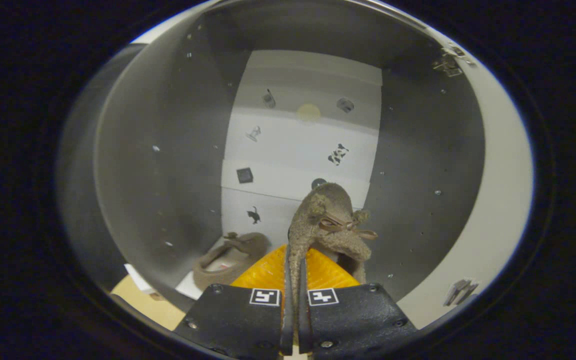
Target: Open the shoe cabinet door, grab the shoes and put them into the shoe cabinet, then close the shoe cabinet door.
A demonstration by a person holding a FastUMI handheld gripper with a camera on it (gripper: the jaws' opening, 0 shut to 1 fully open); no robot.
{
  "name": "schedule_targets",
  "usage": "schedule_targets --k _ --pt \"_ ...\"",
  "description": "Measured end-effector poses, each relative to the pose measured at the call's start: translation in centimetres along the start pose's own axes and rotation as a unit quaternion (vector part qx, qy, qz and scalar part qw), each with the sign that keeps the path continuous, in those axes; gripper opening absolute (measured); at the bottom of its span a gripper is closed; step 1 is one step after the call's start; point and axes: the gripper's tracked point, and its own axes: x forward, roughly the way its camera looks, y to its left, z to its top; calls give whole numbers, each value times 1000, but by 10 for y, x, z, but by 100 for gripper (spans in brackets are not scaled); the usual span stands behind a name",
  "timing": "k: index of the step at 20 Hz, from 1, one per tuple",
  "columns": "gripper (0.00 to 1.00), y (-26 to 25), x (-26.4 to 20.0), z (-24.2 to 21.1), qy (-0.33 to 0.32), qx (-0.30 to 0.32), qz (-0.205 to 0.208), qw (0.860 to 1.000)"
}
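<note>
Tongs [294, 280] pinch a fuzzy slipper [325, 225] inside the grey-walled cabinet [168, 165]; another slipper [230, 257] lies on its floor, white back panel [293, 150] beyond.

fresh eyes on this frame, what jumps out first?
A fuzzy tan slipper with a small bow, pinched by its edge between the shut tongs and held up inside the open shoe cabinet. Its mate, a second slipper, lies on the cabinet floor, beyond the tongs to their left. Behind both, the pale back panel carries small dark stickers.
</note>
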Motion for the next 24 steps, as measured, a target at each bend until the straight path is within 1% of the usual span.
schedule_targets --k 2,4,8,10,12,13,14,15,16,18,20,22,24 --pt "8 -7 25 -15 10 -26 -18 999" --pt "8 -7 45 -31 28 -41 -24 999" --pt "8 7 70 -74 82 -36 -8 996" --pt "8 21 79 -84 90 -15 7 996" --pt "9 32 84 -95 103 -14 17 994" --pt "10 34 86 -98 110 -16 14 994" --pt "12 26 91 -93 104 -32 -9 994" --pt "16 26 92 -93 107 -33 -15 994" --pt "22 26 91 -93 115 -40 -24 992" --pt "45 22 85 -93 130 -39 -45 990" --pt "57 22 72 -94 136 -12 -47 989" --pt "61 15 59 -88 129 -3 -54 990" --pt "61 11 36 -78 115 11 -53 992"
